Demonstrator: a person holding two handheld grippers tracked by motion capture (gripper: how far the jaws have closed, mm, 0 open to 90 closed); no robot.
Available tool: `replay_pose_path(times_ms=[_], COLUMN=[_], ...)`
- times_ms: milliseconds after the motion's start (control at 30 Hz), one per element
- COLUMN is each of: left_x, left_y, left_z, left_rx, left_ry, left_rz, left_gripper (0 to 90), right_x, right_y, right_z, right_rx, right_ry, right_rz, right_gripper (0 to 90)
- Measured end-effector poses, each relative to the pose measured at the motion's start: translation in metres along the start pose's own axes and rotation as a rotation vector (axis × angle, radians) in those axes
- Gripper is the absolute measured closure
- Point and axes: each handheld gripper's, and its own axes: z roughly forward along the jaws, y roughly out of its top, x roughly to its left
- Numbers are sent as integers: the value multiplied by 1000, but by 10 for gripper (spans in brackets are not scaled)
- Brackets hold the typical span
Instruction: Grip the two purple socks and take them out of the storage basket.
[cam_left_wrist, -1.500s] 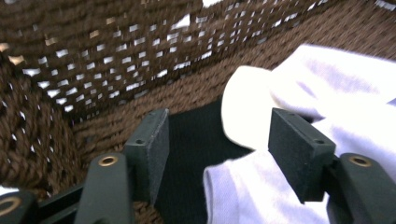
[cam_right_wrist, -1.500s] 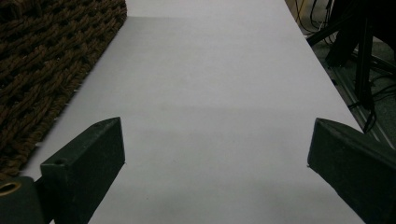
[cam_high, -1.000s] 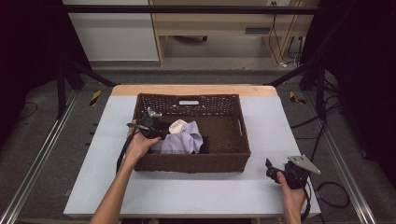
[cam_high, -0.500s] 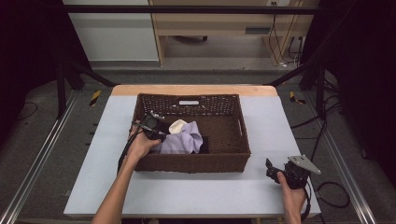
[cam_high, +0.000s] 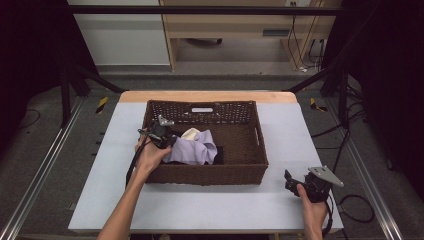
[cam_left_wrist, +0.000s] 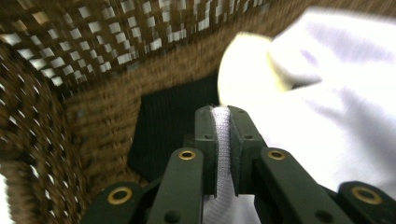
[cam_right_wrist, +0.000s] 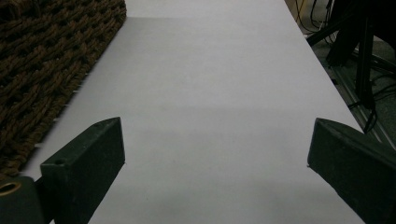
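Lavender cloth (cam_high: 194, 149) crumpled, long axis across basket (cam_high: 252, 165), left gripper (cam_high: 167, 142) end pinched.

High view above my side of the table (cam_high: 210, 200), facing forward and down, left gripper view close inside my wicker basket (cam_left_wrist: 93, 56), right gripper view low along the tabletop, basket (cam_right_wrist: 42, 70) wall shared by all three.
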Motion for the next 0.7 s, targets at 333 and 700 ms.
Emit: replay_pose_path(times_ms=[333,700], left_x=[1,5], left_y=[4,11], left_z=[-15,-36], left_rx=[-183,-356], left_ry=[-75,-138], left_rz=[-34,-99], left_gripper=[832,833], right_x=[0,-1], right_y=[0,0], right_z=[0,0], right_rx=[4,5], right_ry=[2,5], right_rz=[14,15], right_gripper=[44,44])
